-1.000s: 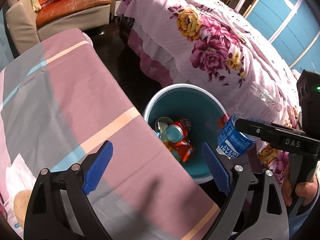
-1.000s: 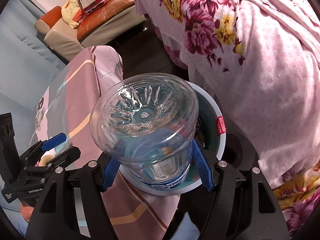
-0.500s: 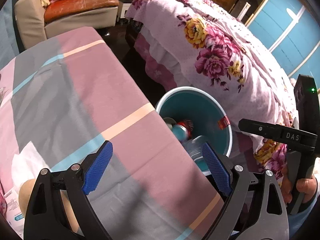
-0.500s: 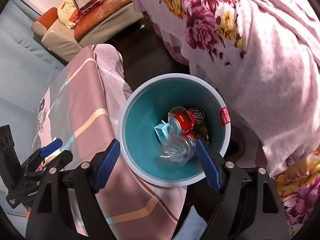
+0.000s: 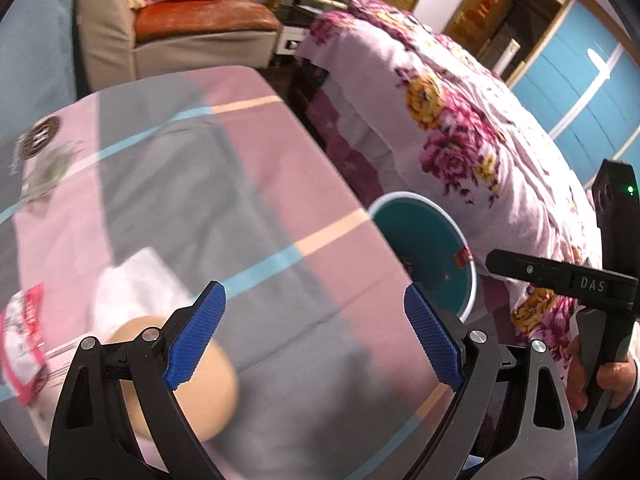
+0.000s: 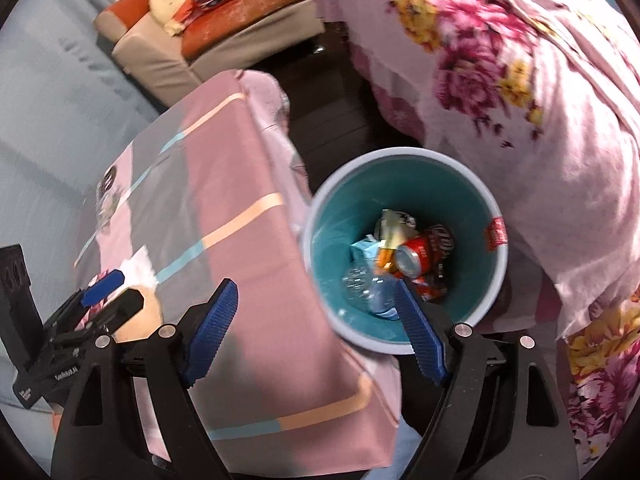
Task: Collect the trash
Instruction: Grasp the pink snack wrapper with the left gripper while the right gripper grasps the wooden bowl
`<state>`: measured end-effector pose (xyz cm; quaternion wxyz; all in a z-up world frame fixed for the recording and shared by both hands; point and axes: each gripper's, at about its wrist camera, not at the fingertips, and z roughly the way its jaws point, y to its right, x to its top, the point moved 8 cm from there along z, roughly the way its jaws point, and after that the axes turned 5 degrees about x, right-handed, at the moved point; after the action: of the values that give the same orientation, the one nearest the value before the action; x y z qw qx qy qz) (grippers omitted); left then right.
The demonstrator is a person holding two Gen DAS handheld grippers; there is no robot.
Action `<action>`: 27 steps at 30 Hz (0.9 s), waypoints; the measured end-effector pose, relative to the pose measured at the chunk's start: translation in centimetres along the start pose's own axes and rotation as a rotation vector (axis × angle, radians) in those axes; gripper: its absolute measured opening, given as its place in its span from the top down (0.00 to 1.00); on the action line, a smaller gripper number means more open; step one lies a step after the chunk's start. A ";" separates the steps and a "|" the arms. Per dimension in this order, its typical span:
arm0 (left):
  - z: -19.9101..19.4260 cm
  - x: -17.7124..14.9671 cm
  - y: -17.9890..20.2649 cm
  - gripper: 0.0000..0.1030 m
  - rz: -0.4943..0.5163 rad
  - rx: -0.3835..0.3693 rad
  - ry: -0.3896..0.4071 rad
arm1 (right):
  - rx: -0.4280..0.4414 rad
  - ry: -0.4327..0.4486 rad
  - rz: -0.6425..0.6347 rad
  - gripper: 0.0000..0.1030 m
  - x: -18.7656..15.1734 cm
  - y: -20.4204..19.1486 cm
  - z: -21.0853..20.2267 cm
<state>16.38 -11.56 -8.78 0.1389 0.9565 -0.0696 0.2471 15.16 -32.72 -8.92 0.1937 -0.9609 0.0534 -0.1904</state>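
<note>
A teal bin with a white rim [image 6: 404, 160] stands on the floor beside the table; it also shows in the left wrist view [image 5: 424, 236]. Inside lie a clear plastic bottle [image 6: 368, 286], a red can [image 6: 420, 256] and a blue carton [image 6: 362, 250]. My right gripper [image 6: 316, 336] is open and empty above the bin's near rim. My left gripper [image 5: 316, 336] is open and empty over the table. Below it lie a tan round object [image 5: 208, 380], a white tissue [image 5: 132, 284] and a pink-and-white packet [image 5: 22, 344].
The table wears a pink, grey and blue striped cloth [image 5: 200, 184]. A bed with a floral pink cover [image 6: 520, 80] stands right of the bin. A beige and orange sofa [image 6: 224, 20] is at the back. A flat dark-printed wrapper [image 5: 40, 160] lies at the table's far left.
My right gripper opened and the bottle dropped into the bin. Both grippers have drawn back from the bin. The left view swung left over the table, showing the packet and tissue.
</note>
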 end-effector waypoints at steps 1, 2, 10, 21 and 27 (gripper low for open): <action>-0.4 0.0 -0.7 0.11 -0.009 0.005 0.005 | 0.004 -0.007 -0.021 0.24 -0.3 -1.2 0.3; -0.8 -0.1 -1.5 0.11 -0.020 0.011 0.012 | 0.006 -0.013 -0.037 0.24 -0.4 -1.9 0.5; -4.9 -1.1 -9.5 0.11 -0.133 0.080 0.073 | 0.020 -0.080 -0.188 0.21 -2.4 -9.7 2.7; -7.7 -4.2 -19.9 0.08 -0.317 0.142 0.098 | 0.017 -0.238 -0.418 0.20 -7.2 -19.4 8.9; -7.3 -5.5 -23.7 0.08 -0.386 0.162 0.082 | -0.056 -0.261 -0.597 0.20 -10.1 -22.8 11.1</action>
<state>13.07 13.50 -10.81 0.1091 0.9492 0.1406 0.2594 10.80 -6.11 -12.91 0.1080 -0.9554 -0.2509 -0.1127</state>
